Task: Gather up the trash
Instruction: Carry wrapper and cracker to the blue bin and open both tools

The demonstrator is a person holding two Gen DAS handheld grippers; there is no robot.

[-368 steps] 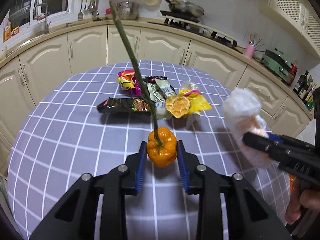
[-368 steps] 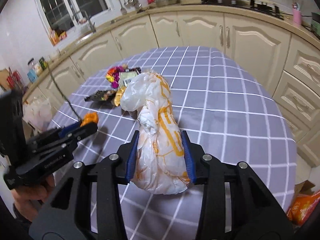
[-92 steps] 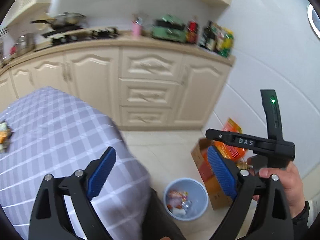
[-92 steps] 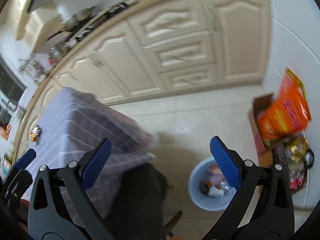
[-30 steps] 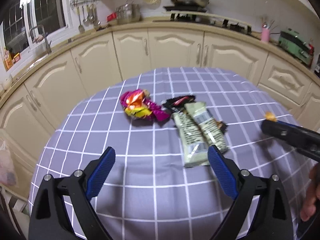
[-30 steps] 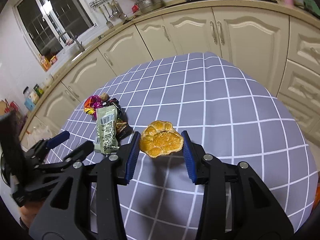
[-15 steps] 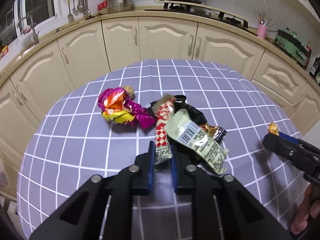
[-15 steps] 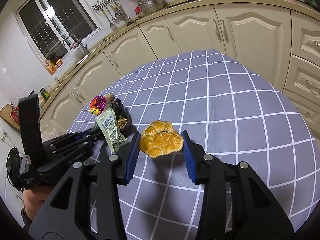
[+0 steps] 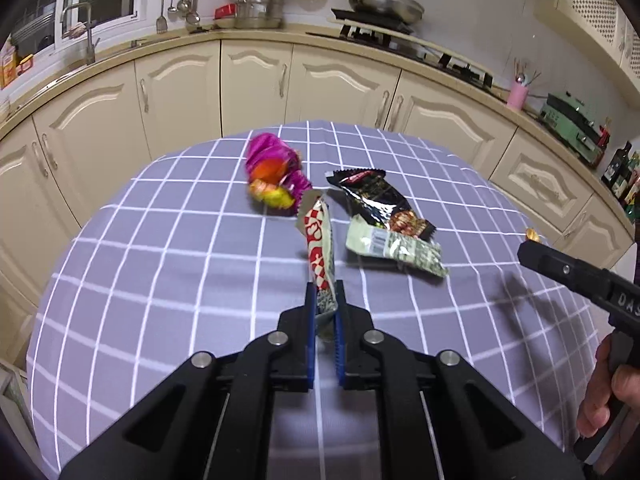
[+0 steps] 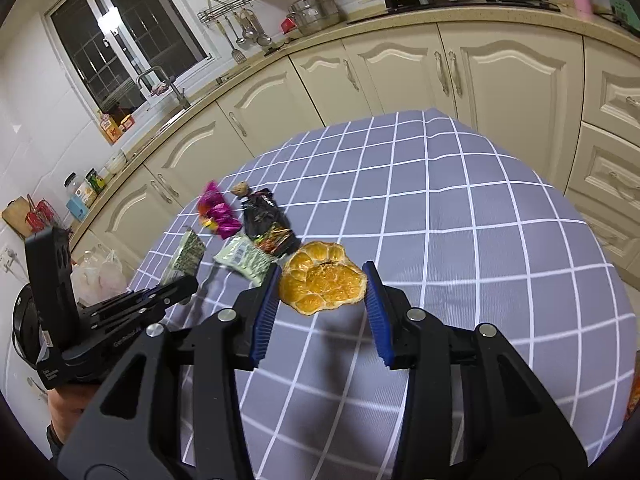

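Two views, and we list what each gives that the other lacks. From the left wrist we see the left gripper with its jaws nearly together, pinched on the lower end of a red-and-white wrapper that stands up from between the pads, its printed face towards us. From the right wrist that same packet shows only its green speckled back, sticking up above the left gripper at the left edge.

The right wrist view alone shows the right gripper with jaws partly apart, pressed on both sides of an orange peel — flat, segmented, dark at the centre, held above the checked tablecloth. The left wrist view catches only an orange tip past the black finger of the right gripper, and a hand on its handle.

Trash lying on the table:
- pink foil wrapper, crumpled, with orange and yellow patches
- black wrapper, glossy, lying beside it
- green wrapper, barcode up, touching the black one

Only the right wrist view shows a small brown lump — just behind the black wrapper.
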